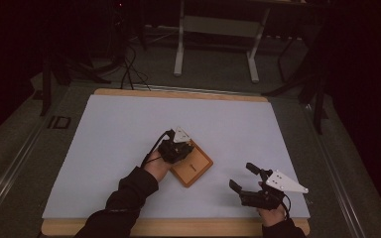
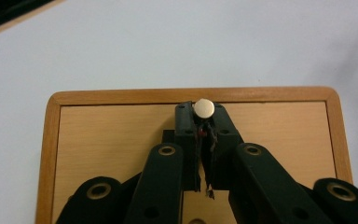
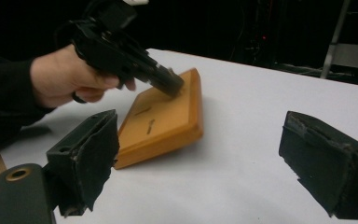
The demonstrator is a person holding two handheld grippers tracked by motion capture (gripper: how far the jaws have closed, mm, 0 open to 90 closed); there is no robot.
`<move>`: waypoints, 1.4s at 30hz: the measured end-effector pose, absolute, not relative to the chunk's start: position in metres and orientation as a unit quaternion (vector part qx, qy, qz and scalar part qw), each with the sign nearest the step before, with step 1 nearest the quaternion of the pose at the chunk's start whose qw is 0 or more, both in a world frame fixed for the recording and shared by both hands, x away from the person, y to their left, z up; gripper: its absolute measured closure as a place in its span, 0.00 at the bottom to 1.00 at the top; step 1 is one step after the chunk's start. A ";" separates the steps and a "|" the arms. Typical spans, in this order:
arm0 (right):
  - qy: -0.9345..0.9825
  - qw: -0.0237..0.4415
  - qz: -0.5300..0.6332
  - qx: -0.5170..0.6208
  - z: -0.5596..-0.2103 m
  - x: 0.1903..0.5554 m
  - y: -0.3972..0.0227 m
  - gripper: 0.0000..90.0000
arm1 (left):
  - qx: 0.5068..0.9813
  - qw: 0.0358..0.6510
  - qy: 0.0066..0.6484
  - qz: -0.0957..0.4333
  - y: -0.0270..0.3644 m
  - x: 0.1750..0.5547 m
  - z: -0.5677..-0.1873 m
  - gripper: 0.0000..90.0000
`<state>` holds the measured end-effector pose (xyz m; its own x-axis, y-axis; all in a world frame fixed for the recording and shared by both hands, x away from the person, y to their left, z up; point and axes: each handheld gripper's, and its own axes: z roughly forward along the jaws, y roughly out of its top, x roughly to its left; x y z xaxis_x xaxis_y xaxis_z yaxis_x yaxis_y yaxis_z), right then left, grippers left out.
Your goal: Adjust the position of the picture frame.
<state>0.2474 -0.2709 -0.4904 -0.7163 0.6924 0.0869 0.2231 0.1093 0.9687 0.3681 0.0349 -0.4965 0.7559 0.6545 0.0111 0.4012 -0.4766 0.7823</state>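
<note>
The wooden tray [image 2: 51, 140] is honey-orange with a paler tan inner panel (a small dark mark shows on it in the right gripper view). Both grippers are black, the left gripper [image 2: 204, 116] pinching a pale cream disc [image 2: 204, 108]. The table mat [image 1: 129, 129] is plain whitish-blue, its wooden border [image 1: 178, 93] light tan.

Left gripper [image 1: 186, 148]: jaws pinched together, tips angled down, forearm reaching in from bottom. Right gripper [image 1: 243, 177]: jaws wide apart, held low, level.

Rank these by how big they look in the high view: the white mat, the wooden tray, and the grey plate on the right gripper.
1. white mat, by far the largest
2. wooden tray
3. grey plate, a bit smaller than the tray, though it sits nearer the camera, so that gap is unsure
</note>
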 end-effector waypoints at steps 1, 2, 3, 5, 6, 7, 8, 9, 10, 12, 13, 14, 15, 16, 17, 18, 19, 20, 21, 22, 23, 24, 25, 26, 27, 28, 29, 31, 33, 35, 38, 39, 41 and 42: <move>0.717 0.200 0.586 0.319 -0.490 0.247 -0.271 0.13 | 0.844 0.404 0.318 0.153 0.030 0.372 -0.502 0.95; 0.717 0.200 0.586 0.320 -0.491 0.248 -0.271 0.13 | 0.844 0.404 0.319 0.153 0.028 0.373 -0.504 0.95; 0.718 0.200 0.585 0.320 -0.491 0.248 -0.271 0.13 | 0.845 0.401 0.318 0.152 0.026 0.374 -0.505 0.96; 0.718 0.199 0.585 0.320 -0.491 0.248 -0.272 0.13 | 0.847 0.399 0.318 0.151 0.023 0.376 -0.509 0.96; 0.718 0.199 0.585 0.320 -0.491 0.248 -0.272 0.13 | 0.848 0.398 0.318 0.150 0.022 0.377 -0.510 0.96; 0.718 0.199 0.585 0.321 -0.491 0.248 -0.272 0.13 | 0.848 0.396 0.318 0.149 0.021 0.378 -0.511 0.96; 0.718 0.199 0.585 0.321 -0.491 0.248 -0.273 0.13 | 0.849 0.394 0.320 0.148 0.019 0.379 -0.513 0.96; 0.718 0.199 0.585 0.321 -0.492 0.248 -0.273 0.13 | 0.850 0.391 0.321 0.147 0.018 0.380 -0.514 0.96; 0.718 0.199 0.584 0.322 -0.492 0.248 -0.273 0.13 | 0.850 0.392 0.320 0.147 0.017 0.381 -0.515 0.96; 0.719 0.198 0.584 0.321 -0.492 0.249 -0.273 0.13 | 0.852 0.388 0.320 0.147 0.015 0.383 -0.517 0.96; 0.719 0.198 0.584 0.321 -0.492 0.248 -0.273 0.13 | 0.852 0.387 0.320 0.146 0.014 0.383 -0.518 0.96; 0.719 0.198 0.583 0.321 -0.492 0.248 -0.273 0.13 | 0.853 0.387 0.319 0.146 0.013 0.383 -0.518 0.96; 0.720 0.198 0.583 0.322 -0.492 0.248 -0.273 0.13 | 0.853 0.386 0.319 0.145 0.013 0.384 -0.519 0.96; 0.719 0.198 0.583 0.322 -0.492 0.248 -0.273 0.13 | 0.855 0.383 0.319 0.145 0.012 0.384 -0.520 0.96; 0.719 0.196 0.583 0.322 -0.492 0.248 -0.274 0.13 | 0.854 0.385 0.319 0.144 0.012 0.384 -0.520 0.96; 0.720 0.197 0.583 0.322 -0.492 0.249 -0.273 0.13 | 0.854 0.385 0.320 0.144 0.011 0.385 -0.520 0.96; 0.720 0.196 0.582 0.323 -0.492 0.249 -0.273 0.13 | 0.854 0.384 0.320 0.144 0.011 0.385 -0.520 0.95; 0.720 0.195 0.582 0.323 -0.492 0.249 -0.273 0.13 | 0.855 0.384 0.318 0.144 0.010 0.385 -0.520 0.96; 0.720 0.195 0.582 0.323 -0.492 0.249 -0.273 0.13 | 0.855 0.384 0.318 0.143 0.010 0.386 -0.520 0.96; 0.721 0.196 0.581 0.323 -0.492 0.249 -0.273 0.13 | 0.855 0.384 0.317 0.143 0.010 0.386 -0.520 0.96; 0.721 0.196 0.581 0.322 -0.493 0.249 -0.273 0.13 | 0.855 0.385 0.317 0.143 0.010 0.386 -0.520 0.96; 0.721 0.194 0.582 0.323 -0.493 0.249 -0.273 0.13 | 0.854 0.387 0.317 0.143 0.011 0.386 -0.521 0.96; 0.721 0.195 0.581 0.322 -0.493 0.249 -0.273 0.13 | 0.854 0.389 0.317 0.141 0.011 0.386 -0.521 0.95; 0.721 0.195 0.581 0.323 -0.493 0.249 -0.273 0.13 | 0.853 0.390 0.317 0.141 0.011 0.386 -0.521 0.95; 0.721 0.194 0.582 0.323 -0.493 0.249 -0.273 0.13 | 0.854 0.389 0.315 0.141 0.011 0.386 -0.521 0.95; 0.721 0.194 0.582 0.324 -0.493 0.249 -0.273 0.13 | 0.855 0.388 0.315 0.139 0.011 0.387 -0.521 0.95; 0.721 0.195 0.581 0.324 -0.493 0.248 -0.273 0.13 | 0.855 0.388 0.316 0.138 0.012 0.387 -0.521 0.95; 0.720 0.194 0.582 0.324 -0.492 0.248 -0.273 0.13 | 0.856 0.388 0.314 0.134 0.012 0.388 -0.520 0.95; 0.721 0.195 0.581 0.323 -0.492 0.248 -0.273 0.13 | 0.858 0.385 0.312 0.133 0.012 0.388 -0.520 0.95; 0.720 0.195 0.582 0.323 -0.492 0.248 -0.273 0.13 | 0.859 0.386 0.313 0.126 0.014 0.387 -0.519 0.94; 0.720 0.197 0.582 0.323 -0.492 0.248 -0.274 0.13 | 0.856 0.393 0.310 0.128 0.021 0.384 -0.516 0.90; 0.719 0.197 0.583 0.323 -0.492 0.248 -0.274 0.13 | 0.853 0.398 0.314 0.123 0.025 0.383 -0.514 0.88; 0.720 0.197 0.582 0.323 -0.492 0.248 -0.274 0.13 | 0.854 0.397 0.310 0.127 0.029 0.380 -0.511 0.85; 0.720 0.197 0.582 0.323 -0.492 0.248 -0.274 0.13 | 0.854 0.397 0.310 0.133 0.031 0.379 -0.510 0.85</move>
<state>0.2479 -0.2735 -0.4920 -0.7144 0.6936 0.0927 0.2356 0.1136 0.9652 0.3794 0.0314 -0.5096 0.7731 0.6340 -0.0191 0.4234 -0.4933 0.7598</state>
